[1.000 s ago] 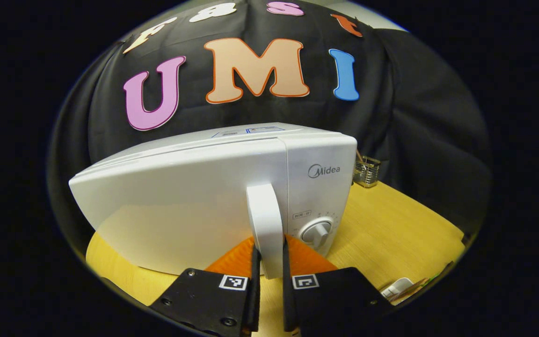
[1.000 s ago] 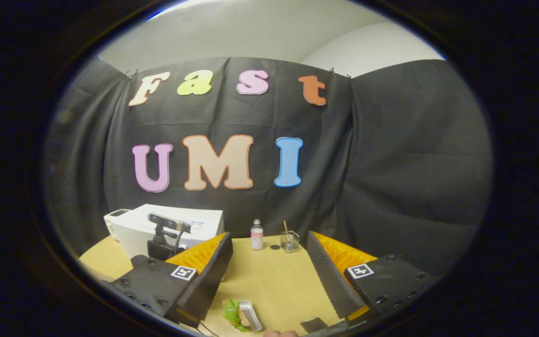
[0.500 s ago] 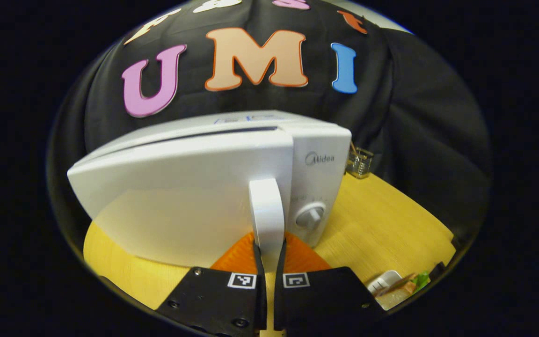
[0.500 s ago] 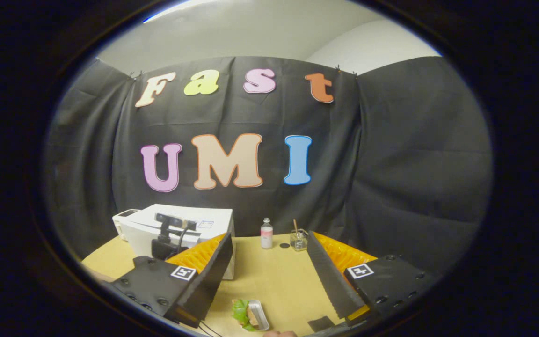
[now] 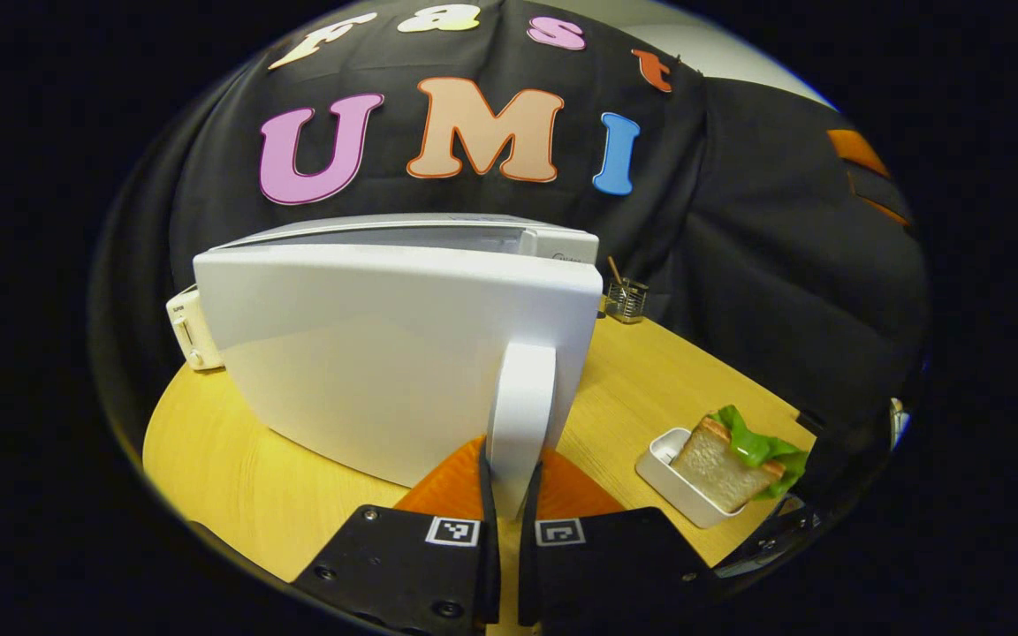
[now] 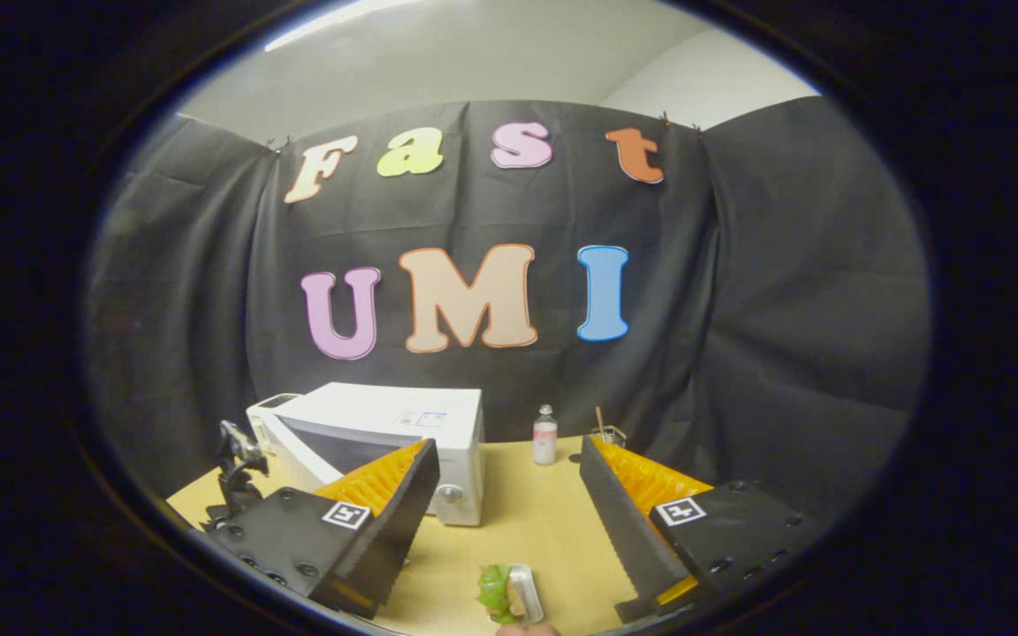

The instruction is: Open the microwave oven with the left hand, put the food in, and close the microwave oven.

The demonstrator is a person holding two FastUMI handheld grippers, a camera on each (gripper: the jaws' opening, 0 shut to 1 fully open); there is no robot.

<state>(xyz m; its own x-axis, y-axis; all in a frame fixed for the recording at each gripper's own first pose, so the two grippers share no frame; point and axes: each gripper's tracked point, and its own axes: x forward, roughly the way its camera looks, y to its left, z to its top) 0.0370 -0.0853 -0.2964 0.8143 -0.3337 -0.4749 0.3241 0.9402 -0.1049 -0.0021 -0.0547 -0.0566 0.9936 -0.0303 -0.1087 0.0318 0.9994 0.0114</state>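
Black cloth backs the booth; a yellow wooden surface (image 5: 695, 389) carries a white microwave oven (image 6: 385, 433) toward the back left. Left hand-held gripper (image 5: 506, 495): fingers narrow, clamped on either side of the door handle (image 5: 522, 406). Door (image 5: 385, 353) stands swung out from the oven body, with a gap visible along its top edge; how wide the opening is cannot be judged well from this angle. Step in hand, as I read it: opening the door, partly done.

Right hand-held gripper (image 6: 509, 521): fingers spread wide, holding nothing, hovering above the food. Food: a sandwich (image 5: 725, 450) with green lettuce in a small white tray (image 5: 677, 481), resting on the surface to the right of the oven, well clear of the door.

Next move likely calls for swinging the door fully aside, then lowering the right fingers around the tray to lift it toward the cavity.

Also present: a small bottle (image 6: 544, 435) and a glass holder (image 5: 626, 299) near the back cloth.
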